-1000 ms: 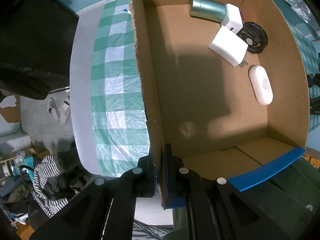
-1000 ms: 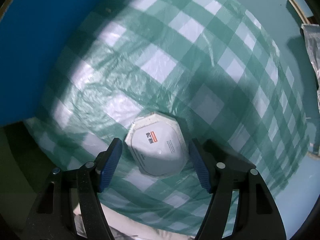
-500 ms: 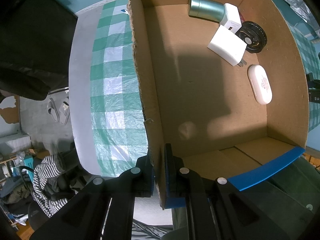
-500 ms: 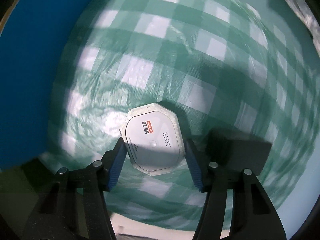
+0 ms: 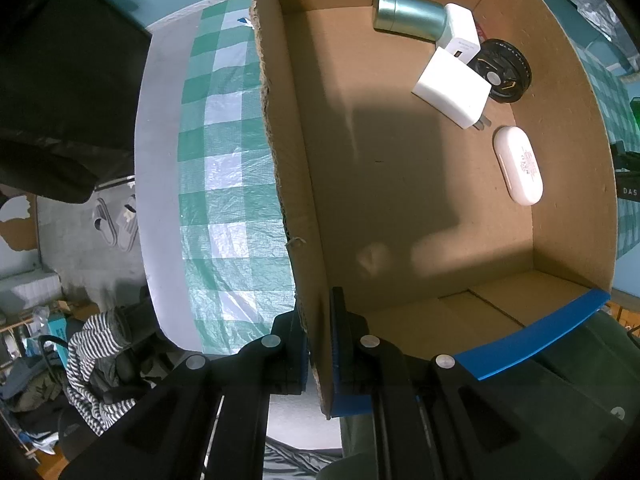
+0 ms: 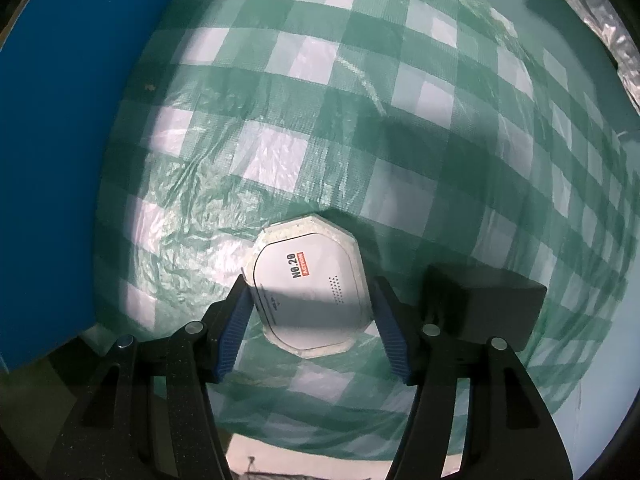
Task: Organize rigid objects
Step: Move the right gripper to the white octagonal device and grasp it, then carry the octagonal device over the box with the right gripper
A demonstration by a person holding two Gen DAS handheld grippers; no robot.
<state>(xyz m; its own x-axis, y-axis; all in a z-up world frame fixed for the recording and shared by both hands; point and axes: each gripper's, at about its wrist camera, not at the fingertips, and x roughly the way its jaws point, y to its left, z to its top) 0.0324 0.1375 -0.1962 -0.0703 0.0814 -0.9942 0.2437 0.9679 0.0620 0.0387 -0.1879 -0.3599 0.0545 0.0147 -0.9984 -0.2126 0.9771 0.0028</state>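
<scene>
- Left gripper [image 5: 318,344]: pinched on the side wall of the cardboard box [image 5: 280,152], steadying it on the checked tablecloth [image 5: 224,184].
- Box contents: metal tin [image 5: 408,18], white charger [image 5: 452,88], black disc [image 5: 506,70], white oval case [image 5: 518,170].
- Right gripper [image 6: 310,316]: pads clamped on the flanks of the octagonal white case [image 6: 310,290], which appears just clear of the cloth.
- Step, judged: pick-up; next, carry over the box wall and release inside.

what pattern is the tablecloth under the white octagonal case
Green-and-white check tablecloth, clearest in the right wrist view, beneath the white octagonal case.
</scene>
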